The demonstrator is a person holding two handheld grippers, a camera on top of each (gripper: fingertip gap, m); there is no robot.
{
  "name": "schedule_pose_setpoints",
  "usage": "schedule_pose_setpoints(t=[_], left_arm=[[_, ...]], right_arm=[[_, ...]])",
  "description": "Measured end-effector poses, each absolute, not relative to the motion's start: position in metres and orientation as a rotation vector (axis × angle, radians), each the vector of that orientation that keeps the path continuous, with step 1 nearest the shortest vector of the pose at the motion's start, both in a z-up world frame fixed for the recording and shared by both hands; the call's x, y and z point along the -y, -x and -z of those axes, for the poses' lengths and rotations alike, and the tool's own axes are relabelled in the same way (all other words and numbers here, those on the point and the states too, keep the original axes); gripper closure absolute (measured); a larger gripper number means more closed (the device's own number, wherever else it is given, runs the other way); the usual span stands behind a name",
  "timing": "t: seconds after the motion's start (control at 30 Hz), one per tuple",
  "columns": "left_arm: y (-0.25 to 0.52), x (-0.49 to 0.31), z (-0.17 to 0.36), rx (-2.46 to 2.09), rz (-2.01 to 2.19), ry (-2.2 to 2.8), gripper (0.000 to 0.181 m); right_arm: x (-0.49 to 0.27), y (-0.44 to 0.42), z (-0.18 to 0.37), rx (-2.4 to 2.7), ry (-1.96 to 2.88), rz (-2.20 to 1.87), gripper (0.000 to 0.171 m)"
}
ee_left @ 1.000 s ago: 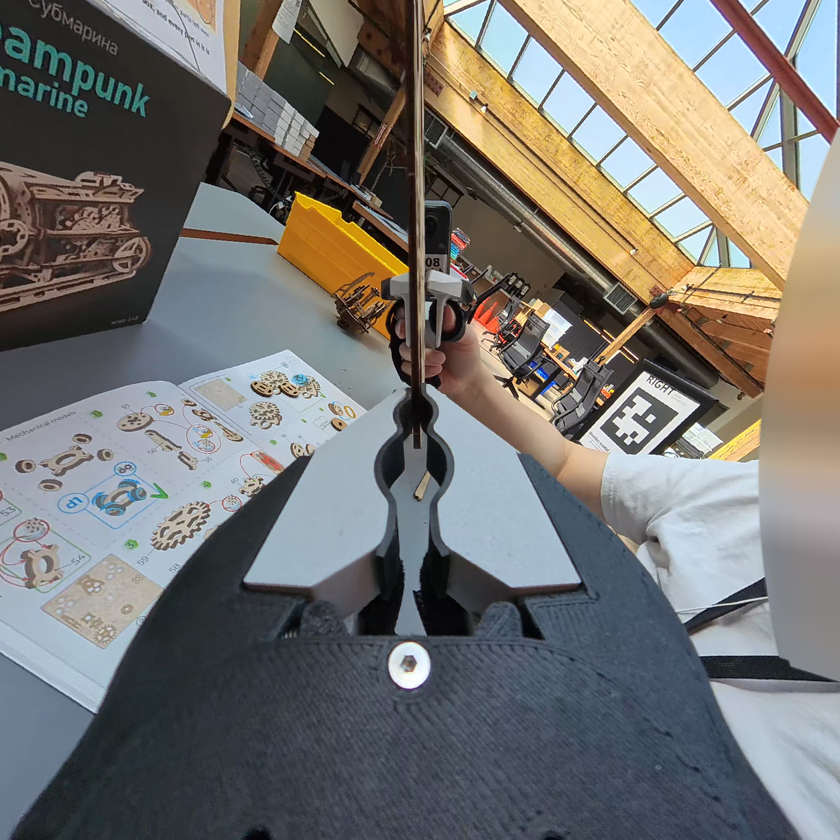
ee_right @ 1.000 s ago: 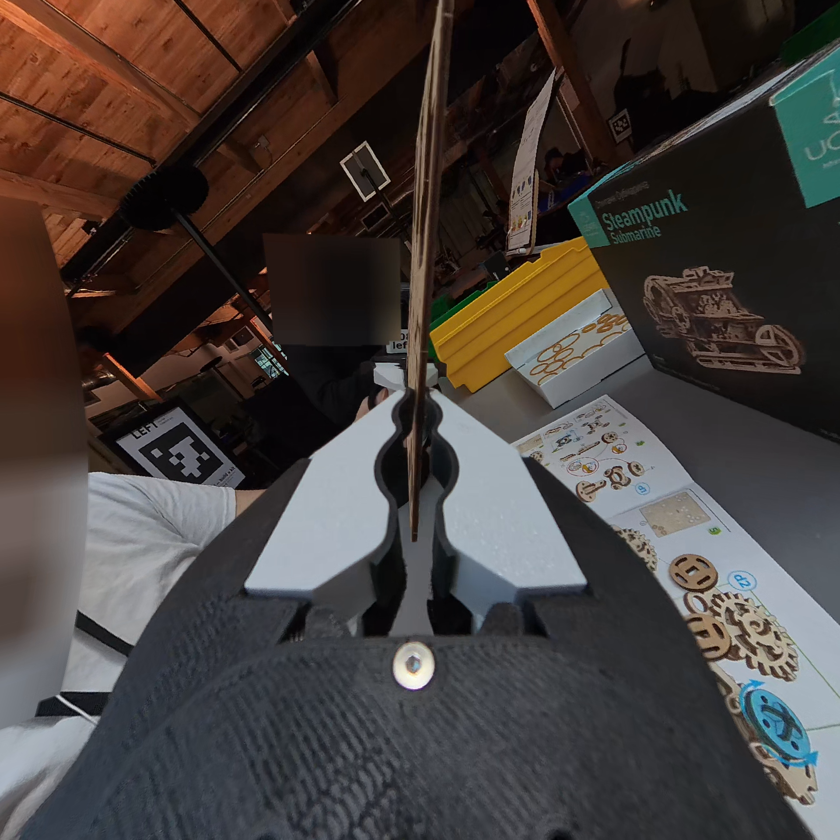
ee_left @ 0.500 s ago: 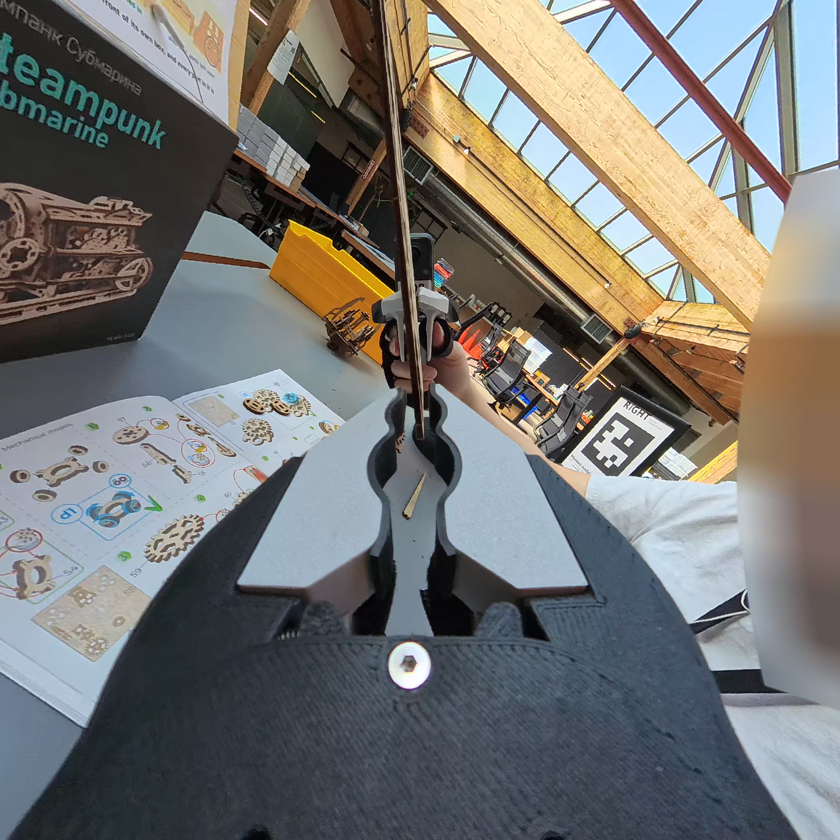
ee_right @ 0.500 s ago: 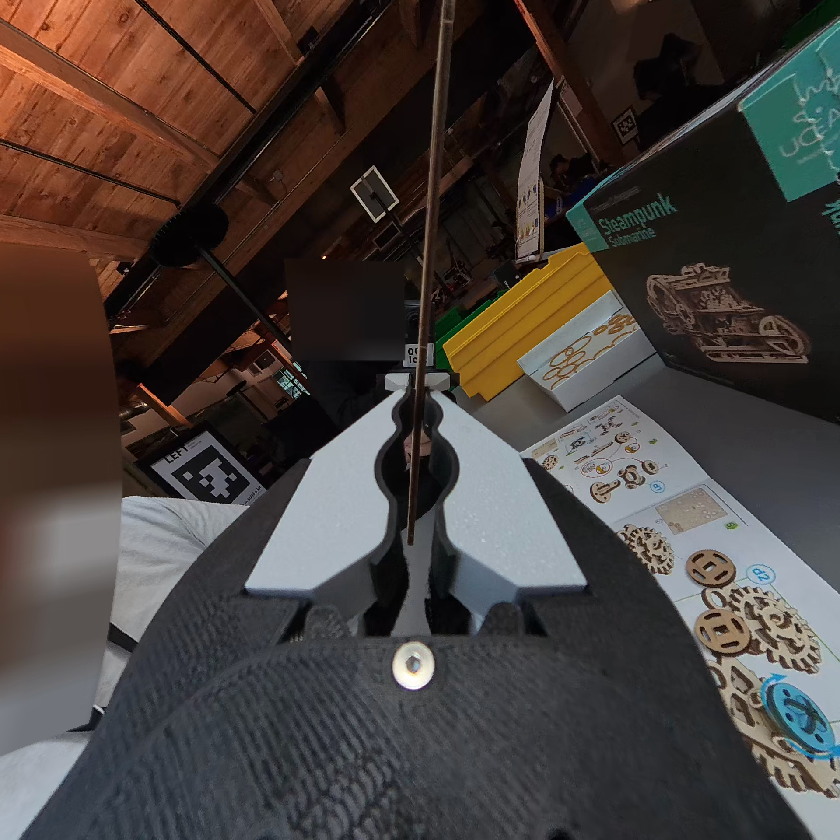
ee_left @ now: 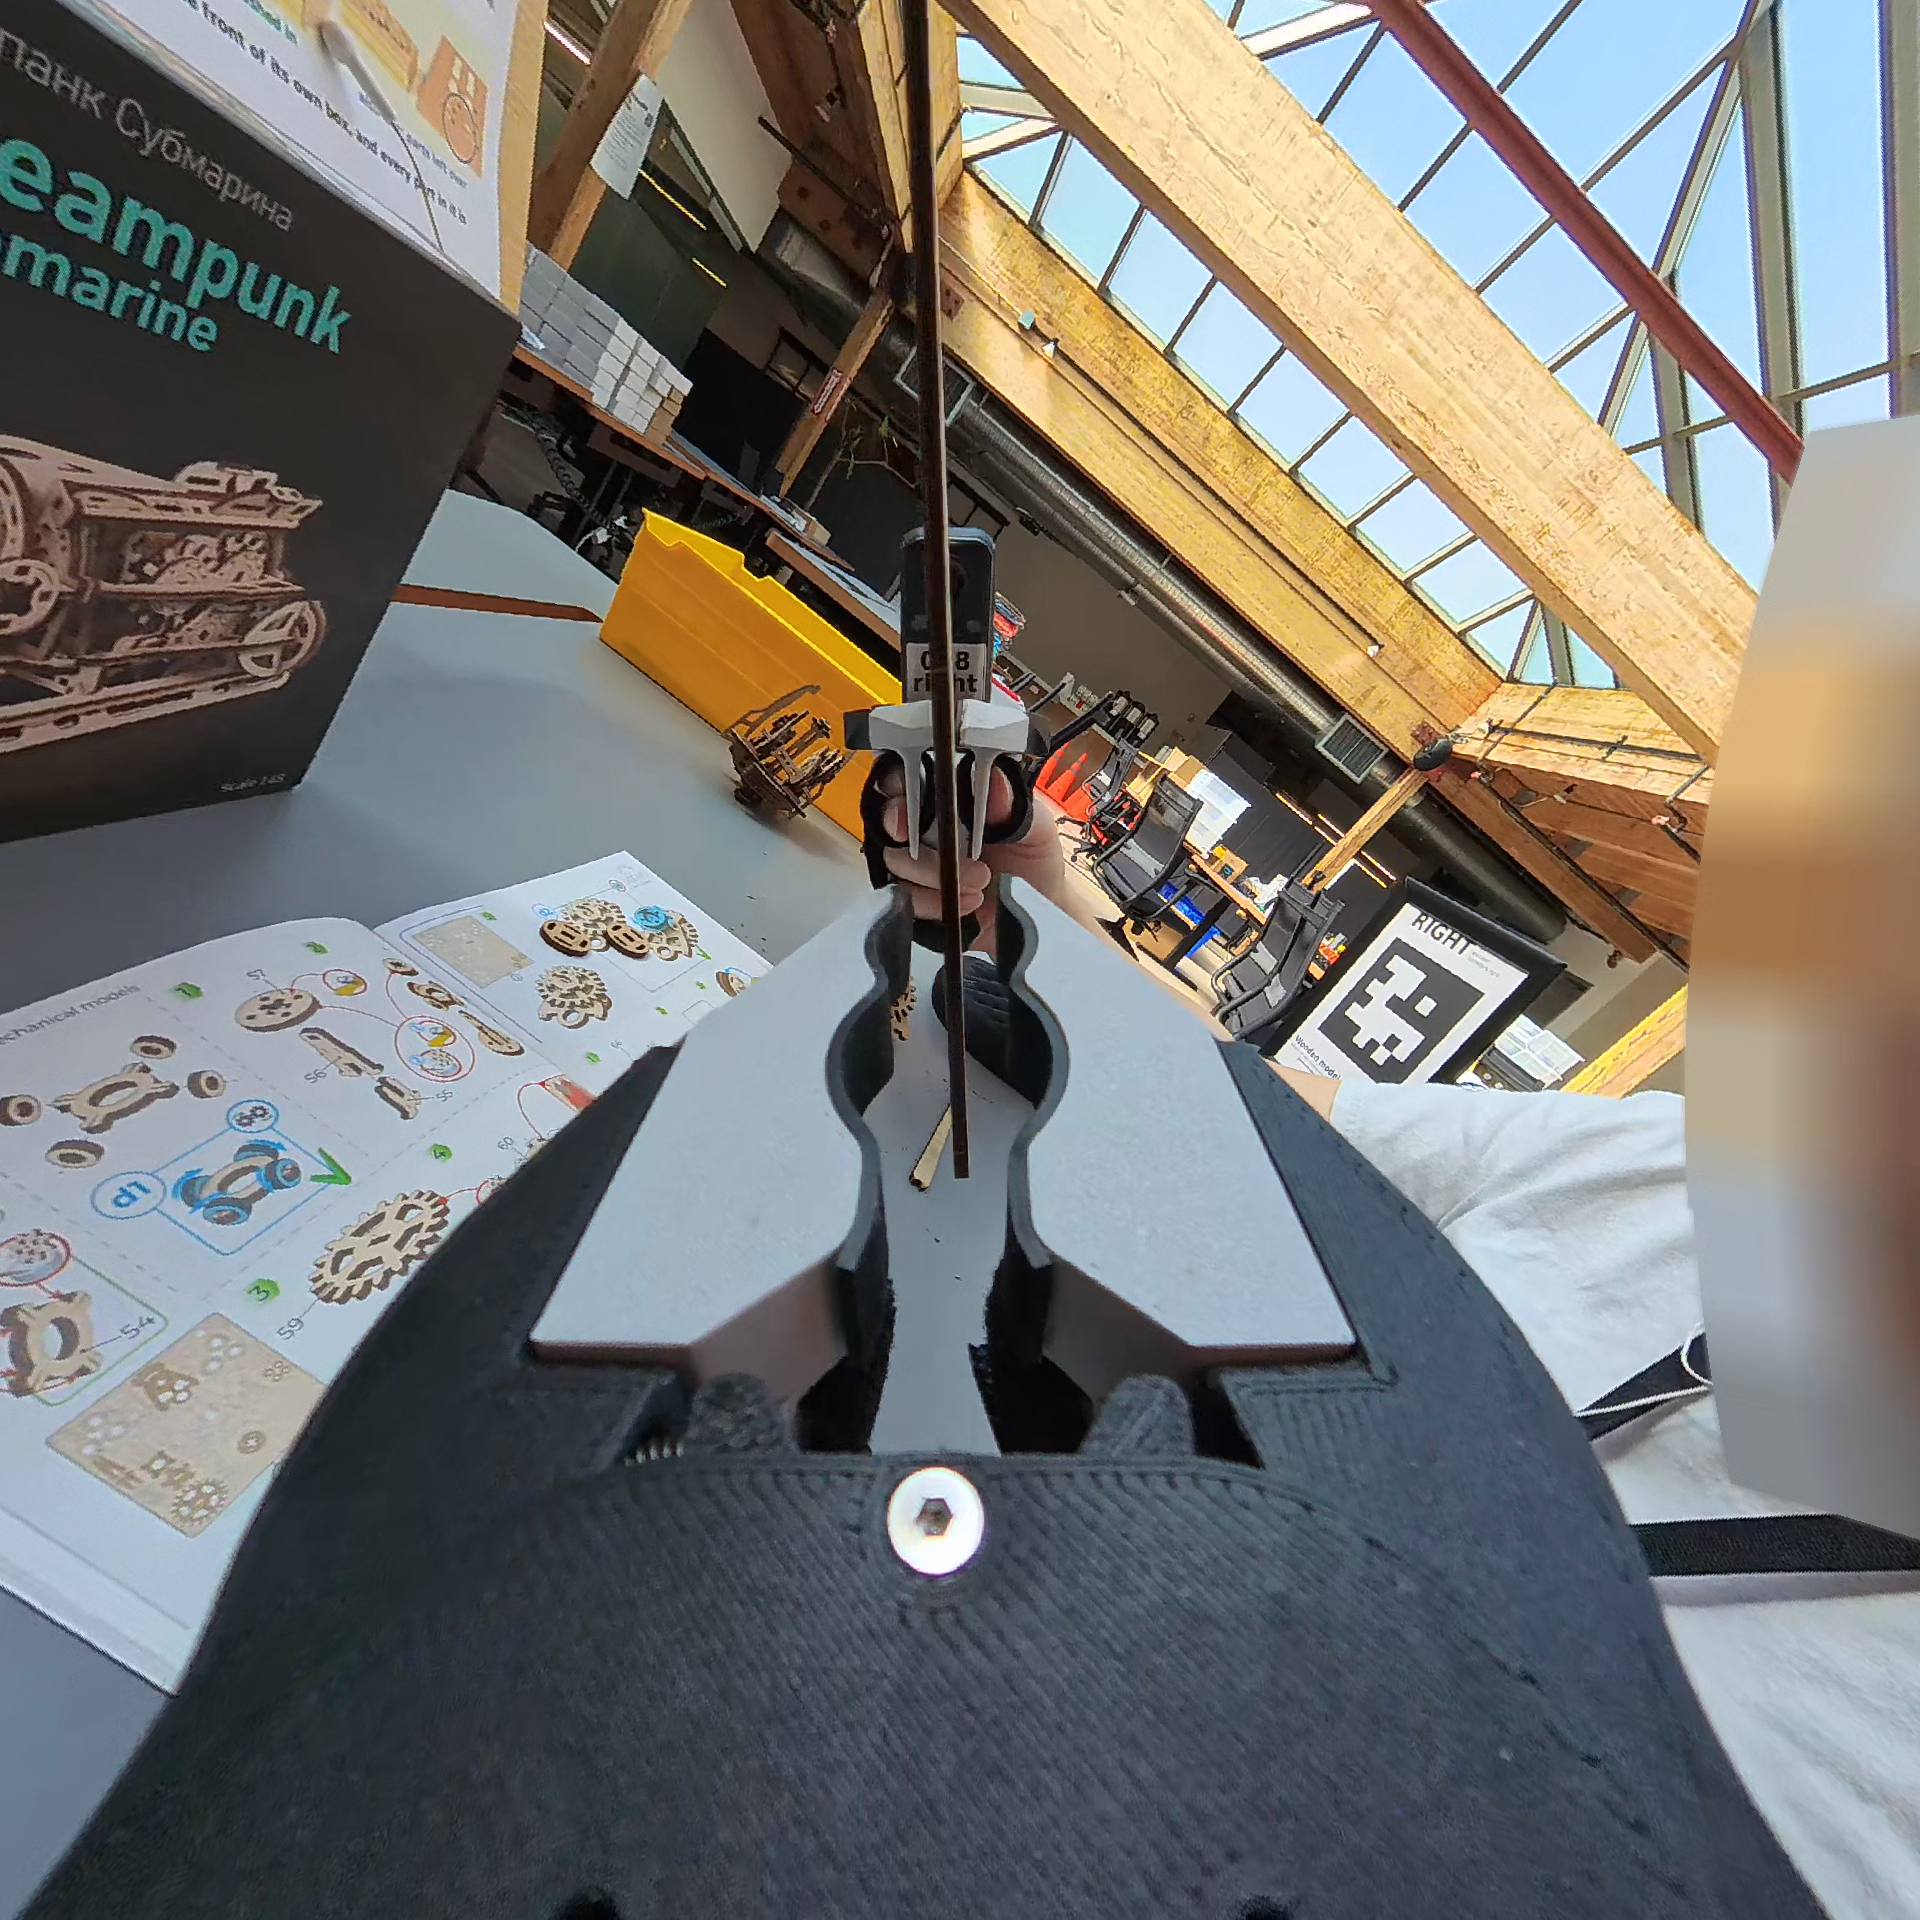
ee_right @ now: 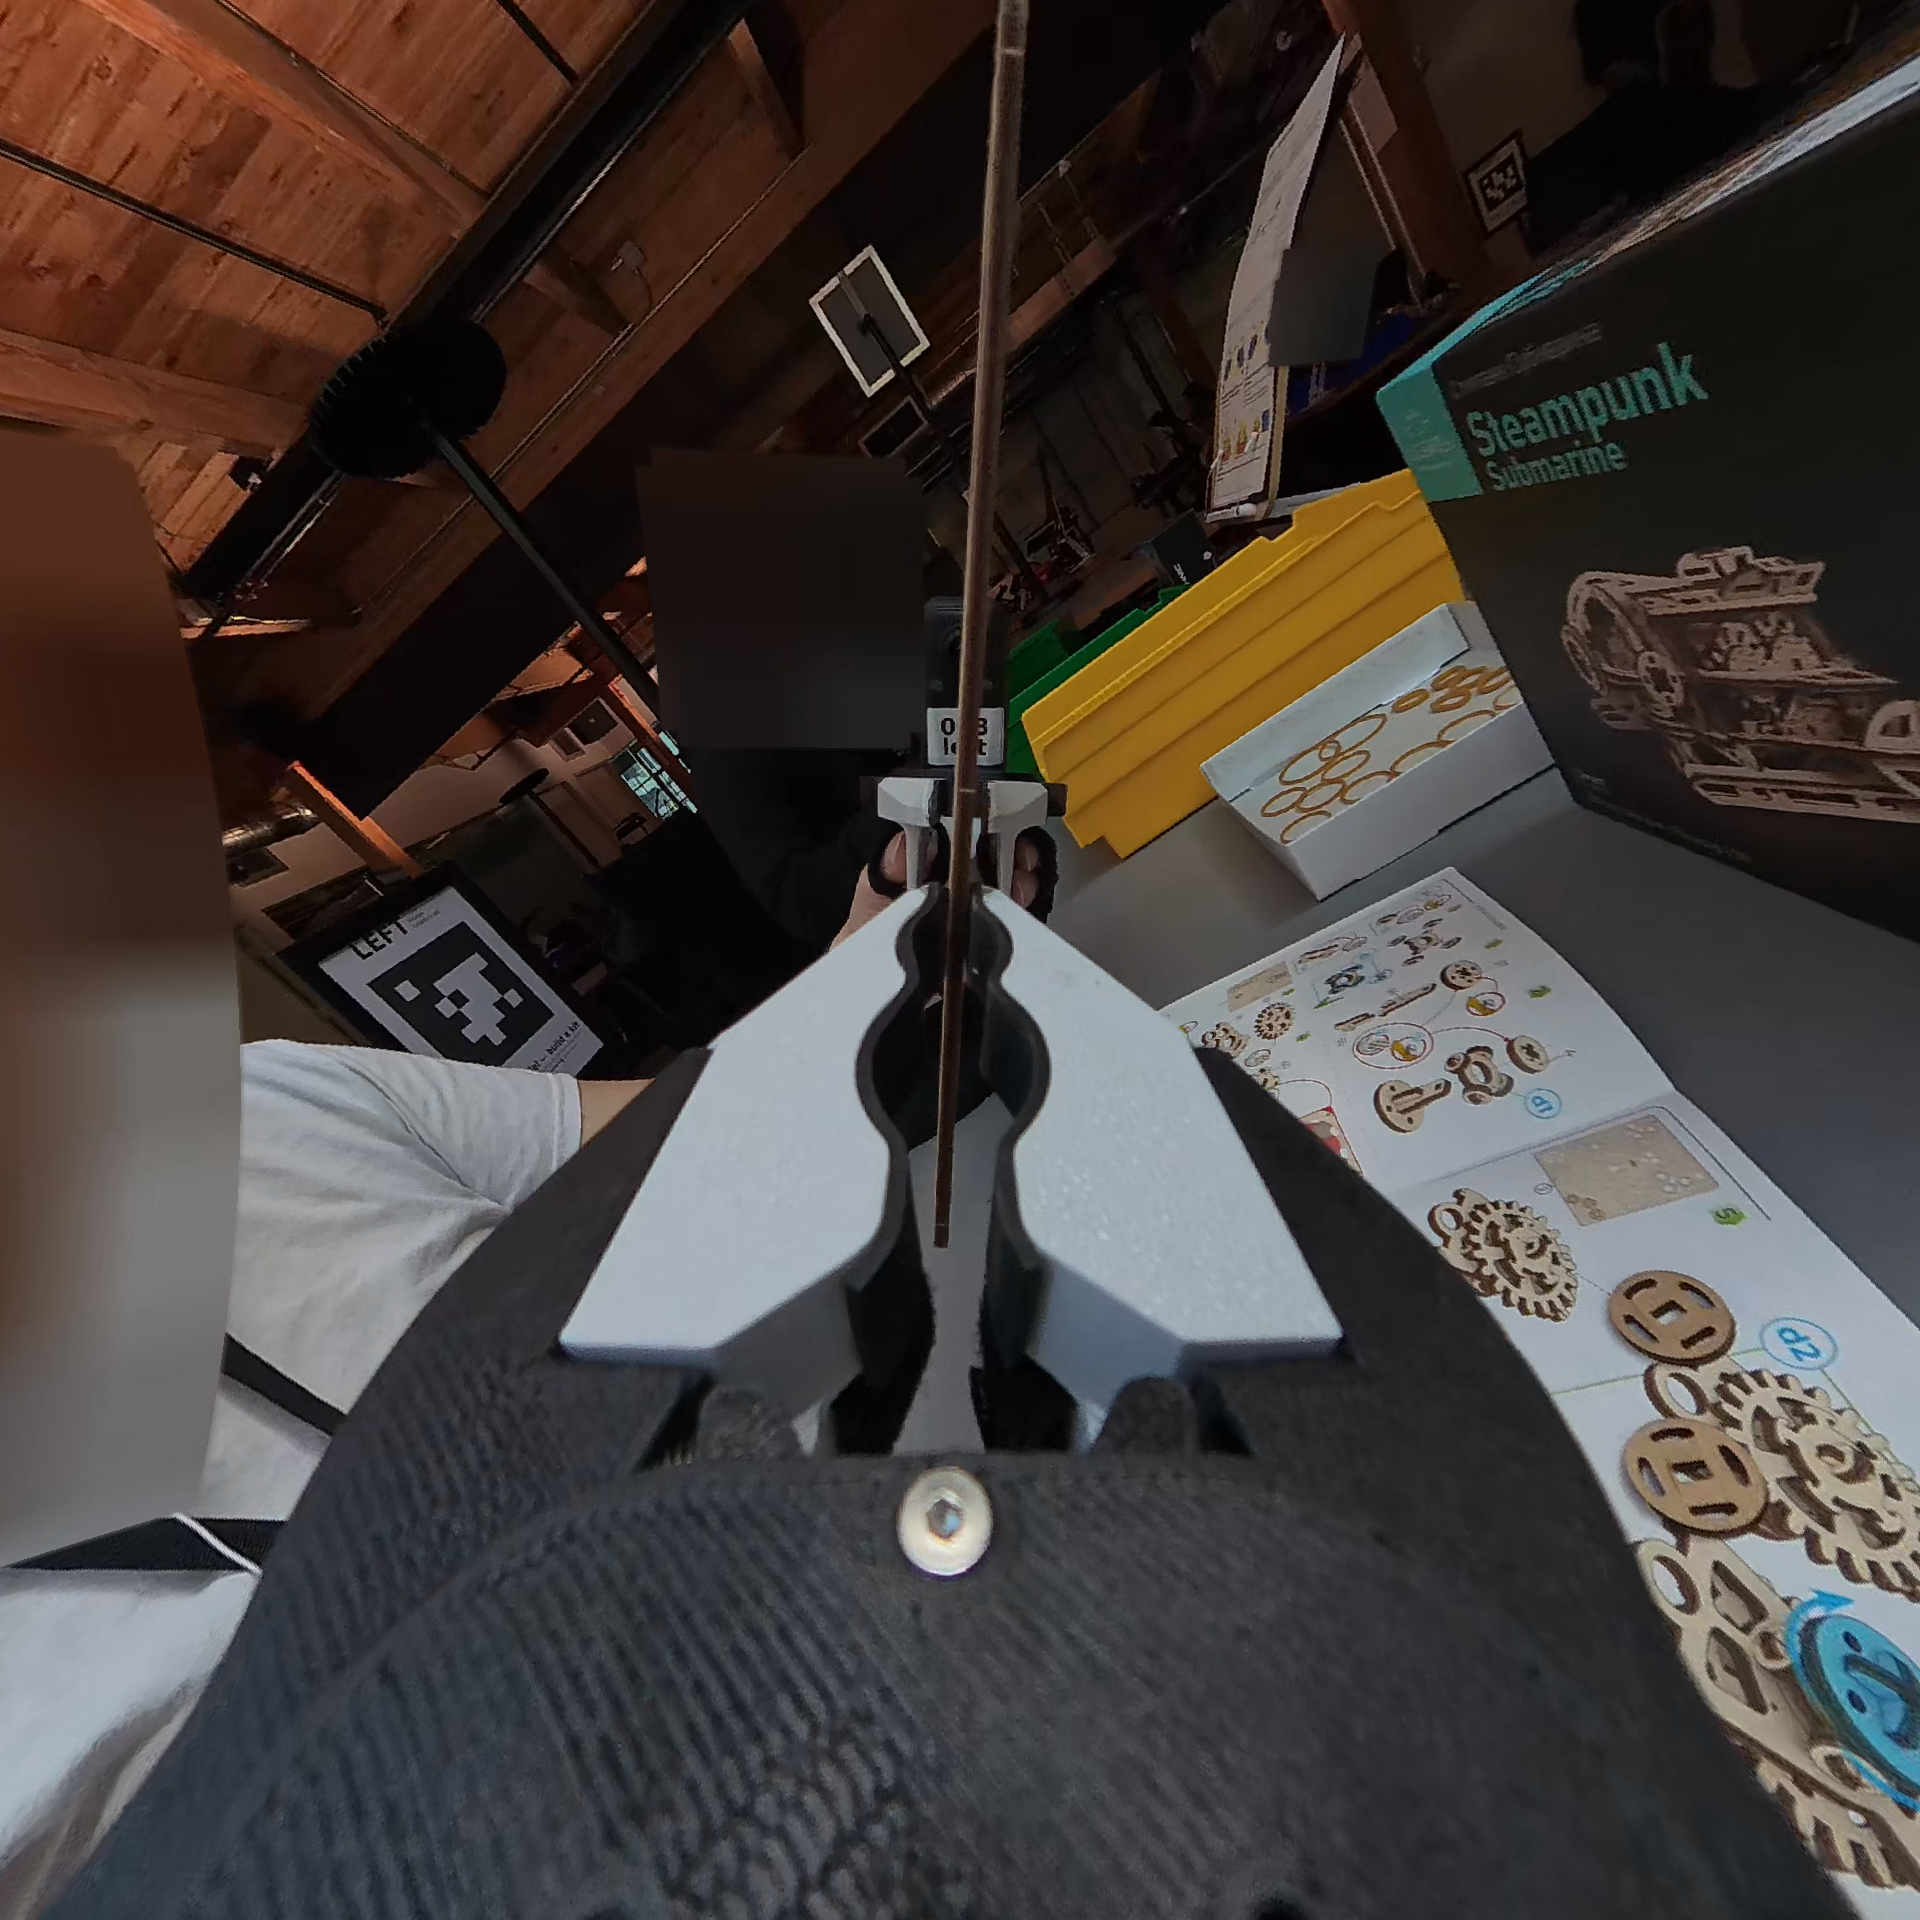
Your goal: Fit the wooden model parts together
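Above table (ee_left: 499, 748), sheet (ee_left: 940, 520) between tongs (ee_left: 951, 914).

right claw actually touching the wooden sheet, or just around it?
Touching. The right wrist view shows the right claw pinched at its tips onto both faces of the thin wooden sheet, which stands edge-on and is held off the table.

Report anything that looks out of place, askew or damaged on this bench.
One thing stands out: a small pale wooden sliver lies loose on the grey table, seen through the gap of the left gripper, apart from the thin wooden sheet both grippers clamp edge-on. Whether it broke off the sheet cannot be told. Nothing else looks disturbed.
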State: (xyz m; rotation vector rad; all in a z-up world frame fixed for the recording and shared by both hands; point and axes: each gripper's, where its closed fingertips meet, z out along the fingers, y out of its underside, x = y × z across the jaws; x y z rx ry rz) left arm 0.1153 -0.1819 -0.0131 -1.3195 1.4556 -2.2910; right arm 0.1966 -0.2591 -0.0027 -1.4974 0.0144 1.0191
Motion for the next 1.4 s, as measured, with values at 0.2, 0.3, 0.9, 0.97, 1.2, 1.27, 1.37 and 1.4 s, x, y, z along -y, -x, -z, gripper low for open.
schedule_pose_setpoints(t=[0.2,0.3,0.9,0.97,1.2,1.27,1.37,1.4], left_arm=[[-0.115,0.185,0.013,-1.478,2.29,1.309,0.169],[-0.114,0.185,0.013,-1.478,2.293,1.308,0.169],[-0.112,0.193,0.014,-1.541,2.281,1.267,0.178],[-0.111,0.194,0.014,-1.552,2.27,1.258,0.18],[-0.111,0.194,0.016,-1.564,2.27,1.259,0.18],[-0.111,0.193,0.016,-1.559,2.272,1.258,0.181],[-0.111,0.192,0.015,-1.551,2.274,1.257,0.181],[-0.111,0.192,0.014,-1.548,2.275,1.257,0.181]], right_arm=[[0.258,-0.192,0.004,-0.006,1.51,-1.015,0.171],[0.257,-0.191,0.004,-0.005,1.509,-1.018,0.171],[0.259,-0.191,-0.002,-0.006,1.484,-1.021,0.17],[0.259,-0.192,-0.002,-0.007,1.481,-1.024,0.171],[0.259,-0.193,-0.001,-0.011,1.481,-1.03,0.171],[0.26,-0.194,-0.001,-0.009,1.479,-1.029,0.171],[0.261,-0.196,-0.002,-0.007,1.475,-1.026,0.171],[0.261,-0.197,-0.002,-0.008,1.473,-1.027,0.171]])
